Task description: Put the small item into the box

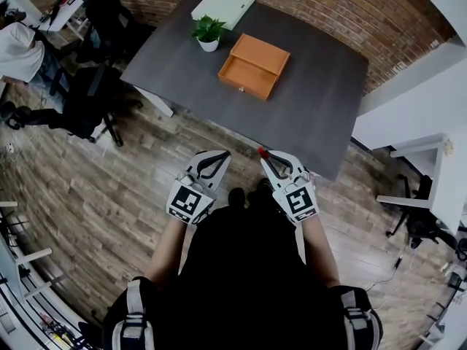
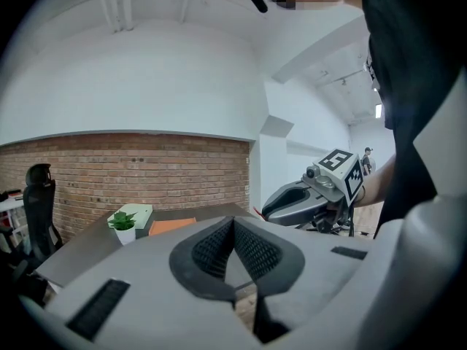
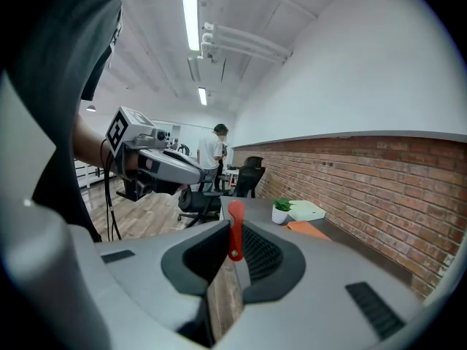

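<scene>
An open orange box [image 1: 253,65] lies on the dark grey table [image 1: 321,100], also seen far off as the orange box [image 3: 309,229] and as an orange strip [image 2: 171,225]. My right gripper [image 1: 264,154] is shut on a small red item [image 3: 235,230], whose tip shows red [image 1: 261,152] in the head view. It hovers over the wooden floor just short of the table's near edge. My left gripper [image 1: 222,154] is beside it, shut with nothing between its jaws [image 2: 233,222]. The right gripper [image 2: 310,197] shows in the left gripper view.
A small potted plant [image 1: 209,33] and a white flat case [image 1: 223,5] stand behind the box. Office chairs [image 1: 91,97] and a person [image 1: 22,49] are at the left. A white desk [image 1: 445,181] is at the right.
</scene>
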{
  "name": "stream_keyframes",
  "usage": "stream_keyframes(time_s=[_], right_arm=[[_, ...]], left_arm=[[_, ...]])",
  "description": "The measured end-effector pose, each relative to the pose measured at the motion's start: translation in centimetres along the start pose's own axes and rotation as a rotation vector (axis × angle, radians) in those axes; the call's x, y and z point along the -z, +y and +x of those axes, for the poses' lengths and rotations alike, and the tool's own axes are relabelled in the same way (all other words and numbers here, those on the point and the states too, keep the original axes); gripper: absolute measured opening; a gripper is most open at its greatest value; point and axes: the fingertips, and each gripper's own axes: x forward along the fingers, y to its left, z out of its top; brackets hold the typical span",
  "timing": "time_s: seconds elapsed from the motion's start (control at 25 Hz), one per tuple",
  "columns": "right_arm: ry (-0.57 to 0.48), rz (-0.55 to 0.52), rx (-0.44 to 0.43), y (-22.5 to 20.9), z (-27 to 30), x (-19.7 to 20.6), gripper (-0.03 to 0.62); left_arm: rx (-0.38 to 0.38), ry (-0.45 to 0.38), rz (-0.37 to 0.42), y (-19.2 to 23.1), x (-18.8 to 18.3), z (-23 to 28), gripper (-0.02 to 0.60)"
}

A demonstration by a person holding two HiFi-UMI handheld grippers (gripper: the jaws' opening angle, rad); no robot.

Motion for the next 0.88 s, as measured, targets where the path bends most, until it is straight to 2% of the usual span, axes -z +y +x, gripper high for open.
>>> stream_keyframes(time_s=[0.44, 0.88], right_arm=[[-0.014, -0.003, -0.067, 0.8, 1.8, -0.4, 0.064], [-0.030, -0.011, -0.080, -2.2, 3.3, -0.6, 0.064]], left_arm=[[-0.053, 0.029, -0.018, 0.6, 0.7, -0.9, 0.022], [-0.087, 0.031, -0.011, 2.4, -0.1, 0.9, 0.022]])
